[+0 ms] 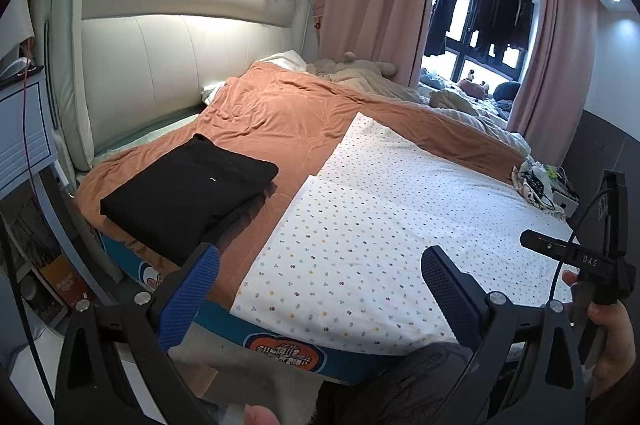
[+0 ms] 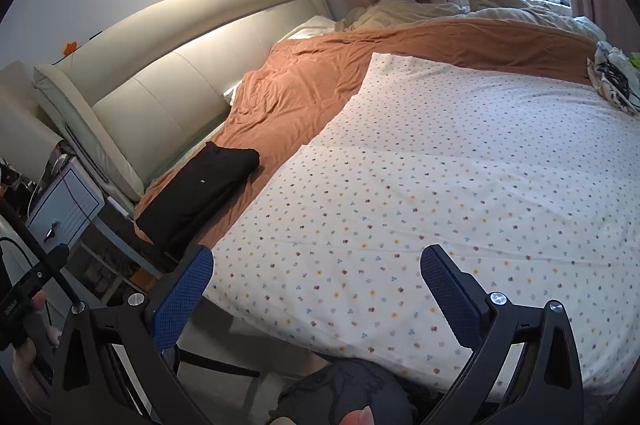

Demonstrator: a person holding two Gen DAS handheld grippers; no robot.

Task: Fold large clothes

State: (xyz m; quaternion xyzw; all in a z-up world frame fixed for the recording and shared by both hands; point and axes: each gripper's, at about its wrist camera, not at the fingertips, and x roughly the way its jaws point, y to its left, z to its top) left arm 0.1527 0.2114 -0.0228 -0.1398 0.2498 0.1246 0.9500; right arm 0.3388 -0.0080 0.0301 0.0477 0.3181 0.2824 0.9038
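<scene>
Black fabric, folded into a compact rectangle, identifies the garment [image 1: 188,195] in the left wrist view. It lies on the orange blanket [image 1: 280,113], near the bed's edge at the headboard [image 1: 160,65] side and just beside the dotted sheet [image 1: 400,225]. This position likely serves as a set-aside spot, leaving the sheet bare as a flat work surface. The left hand-held gripper [image 1: 320,289] hangs above the near edge of the bed with its jaws spread wide and nothing between them. The right hand [image 1: 608,337] grips the other tool's handle at the frame's right edge.

In the right wrist view, the garment [image 2: 200,193] appears at left on the blanket [image 2: 304,81], well apart from the right hand-held gripper [image 2: 316,285]. That gripper also stands with jaws wide apart and empty, over the dotted sheet [image 2: 460,185]. The left hand [image 2: 28,349] shows at the lower left. Judgement: one garment appears finished, and both tools are positioned free to take up another item. No unfolded garment is visible on the sheet.
</scene>
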